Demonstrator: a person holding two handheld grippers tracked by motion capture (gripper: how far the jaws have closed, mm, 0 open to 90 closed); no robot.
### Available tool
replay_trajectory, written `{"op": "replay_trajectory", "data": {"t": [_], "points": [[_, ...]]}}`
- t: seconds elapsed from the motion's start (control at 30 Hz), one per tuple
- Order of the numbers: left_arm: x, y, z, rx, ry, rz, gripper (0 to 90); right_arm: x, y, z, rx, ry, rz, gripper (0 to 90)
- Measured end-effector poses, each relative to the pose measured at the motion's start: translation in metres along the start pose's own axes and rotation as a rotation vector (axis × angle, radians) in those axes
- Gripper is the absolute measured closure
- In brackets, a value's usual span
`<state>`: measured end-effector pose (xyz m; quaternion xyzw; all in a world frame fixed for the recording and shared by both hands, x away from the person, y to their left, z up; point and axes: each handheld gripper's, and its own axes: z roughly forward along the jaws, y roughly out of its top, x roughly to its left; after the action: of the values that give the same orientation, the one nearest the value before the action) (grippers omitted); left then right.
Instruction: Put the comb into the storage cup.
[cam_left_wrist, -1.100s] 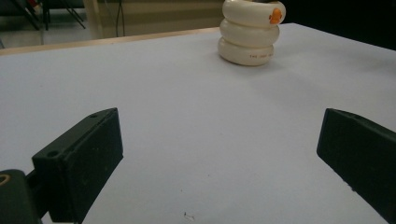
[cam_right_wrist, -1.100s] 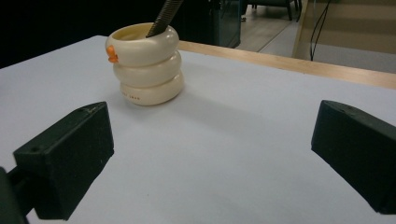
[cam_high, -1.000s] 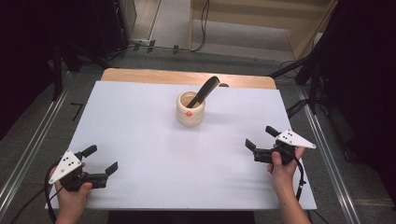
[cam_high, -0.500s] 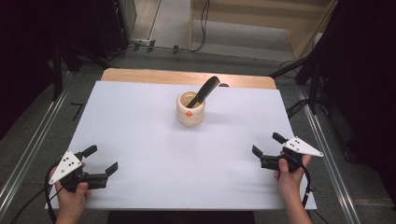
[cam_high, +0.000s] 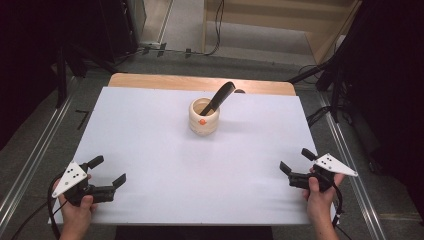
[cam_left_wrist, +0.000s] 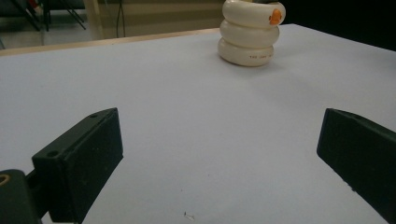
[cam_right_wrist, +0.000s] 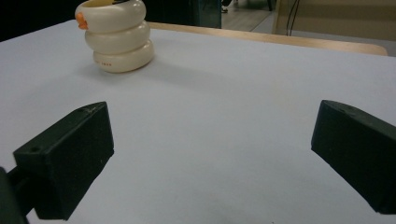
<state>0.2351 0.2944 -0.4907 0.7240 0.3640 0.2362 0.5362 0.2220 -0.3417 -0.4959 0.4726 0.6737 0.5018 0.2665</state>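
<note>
Cup: the cream ringed cup (cam_high: 204, 117) stood upright at the far middle of the desk (cam_high: 150, 150), well apart from both tongs, with an orange dot on its near side.
Tool: a dark tool (cam_high: 218, 97) leaned in the cup, its handle tipped up and away toward the far right; what kind of tool it was could not be told.
Left tongs: the left tongs (cam_high: 108, 172) were held low at the near left corner, jaws spread wide with nothing between them; in the left gripper view the cup (cam_left_wrist: 250, 33) lay ahead and to the right of centre.
Right tongs: the right tongs (cam_high: 297, 162) were held at the near right edge, jaws likewise released and empty; in the right gripper view the cup (cam_right_wrist: 118, 36) lay ahead and to the left.
Nearer hand: about even by my reading, the cup standing near the midline; the right perhaps slightly nearer, since the handle tilted toward that side.
Key relation: the cup lay forward and inward from each hand, so any reach would have had to run diagonally toward the desk's far middle.
</note>
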Motion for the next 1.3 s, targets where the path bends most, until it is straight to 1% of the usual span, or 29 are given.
{"op": "replay_trajectory", "data": {"t": [0.2,0.37,0.47,0.57,0.67,0.73,0.8,0.87,0.9,0.97,1.07,1.3], "points": [[0.001,0.0,-0.001,-0.003,-0.001,-0.001,0.2,-0.004,-0.006,-0.01,-0.003,-0.015,0.011,0.0],[0.0,0.0,0.0,0.0,0.001,0.002,0.2,-0.01,-0.011,-0.02,-0.008,-0.007,0.013,0.0],[0.0,0.0,0.0,0.001,0.005,0.003,0.2,-0.015,-0.015,-0.026,-0.017,-0.016,0.017,0.0],[0.0,0.0,0.0,0.001,0.007,0.002,0.2,-0.02,-0.019,-0.033,-0.025,-0.026,0.033,0.0],[0.0,0.0,0.0,0.0,0.007,0.001,0.2,-0.025,-0.024,-0.039,-0.023,-0.043,0.03,0.0],[0.0,0.0,0.0,0.0,0.007,0.003,0.2,-0.029,-0.028,-0.043,-0.03,-0.041,0.056,0.0],[0.0,0.0,0.0,0.001,0.007,0.003,0.2,-0.031,-0.03,-0.045,-0.031,-0.043,0.049,0.0],[0.0,0.0,0.0,0.001,0.007,0.003,0.2,-0.032,-0.031,-0.047,-0.036,-0.046,0.052,0.0],[0.0,0.0,0.0,0.0,0.007,0.003,0.2,-0.033,-0.033,-0.048,-0.043,-0.042,0.061,0.0],[0.0,-0.001,-0.001,-0.002,0.008,-0.003,0.2,-0.037,-0.035,-0.047,-0.054,-0.032,0.1,0.0],[0.001,-0.001,-0.001,0.0,0.012,-0.003,0.2,-0.041,-0.037,-0.047,-0.065,-0.019,0.134,0.0],[0.0,-0.001,-0.001,-0.005,0.02,-0.013,0.2,-0.039,-0.037,-0.045,-0.053,-0.021,0.117,0.0]]}}
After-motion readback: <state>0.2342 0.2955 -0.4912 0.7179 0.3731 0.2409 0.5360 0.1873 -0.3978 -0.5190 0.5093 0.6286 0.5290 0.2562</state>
